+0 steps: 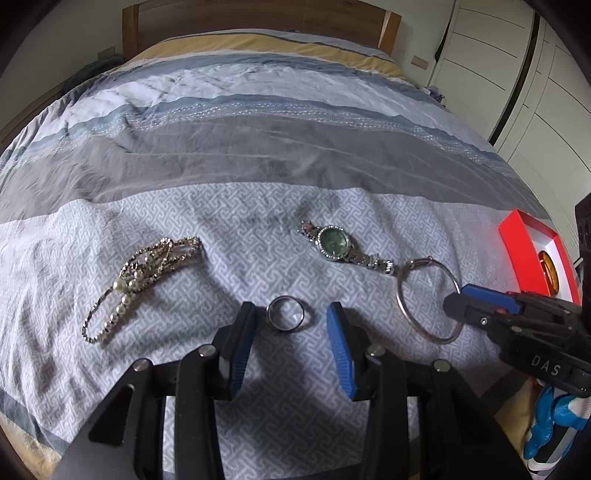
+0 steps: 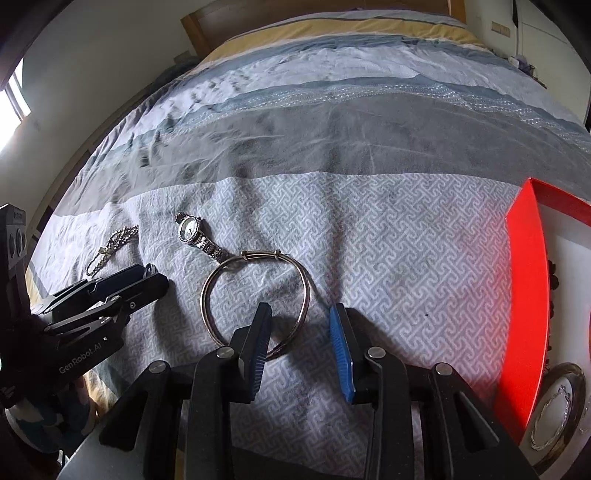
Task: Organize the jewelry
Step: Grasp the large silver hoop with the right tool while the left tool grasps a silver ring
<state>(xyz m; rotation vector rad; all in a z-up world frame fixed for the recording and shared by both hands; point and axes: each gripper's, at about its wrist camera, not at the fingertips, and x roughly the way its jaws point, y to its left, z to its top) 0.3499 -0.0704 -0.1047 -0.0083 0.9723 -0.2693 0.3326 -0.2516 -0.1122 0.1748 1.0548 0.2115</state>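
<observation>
On the bedspread lie a silver ring [image 1: 286, 314], a green-faced watch [image 1: 334, 243], a thin silver bangle [image 1: 428, 300] and a heap of pearl and chain bracelets [image 1: 142, 275]. My left gripper [image 1: 291, 314] is open, its fingers either side of the ring. My right gripper [image 2: 301, 314] is open over the bangle's near right edge; the bangle [image 2: 255, 295] lies under its left finger. The watch [image 2: 192, 230] and chains [image 2: 110, 247] lie further left. The left gripper [image 2: 147, 275] shows at the left of the right wrist view.
A red-rimmed white box [image 2: 524, 302] sits at the right with a silver dish [image 2: 557, 406] holding a chain. In the left wrist view the box [image 1: 524, 251] holds an amber piece [image 1: 548, 271]. The bed's wooden headboard [image 1: 258, 22] is far behind.
</observation>
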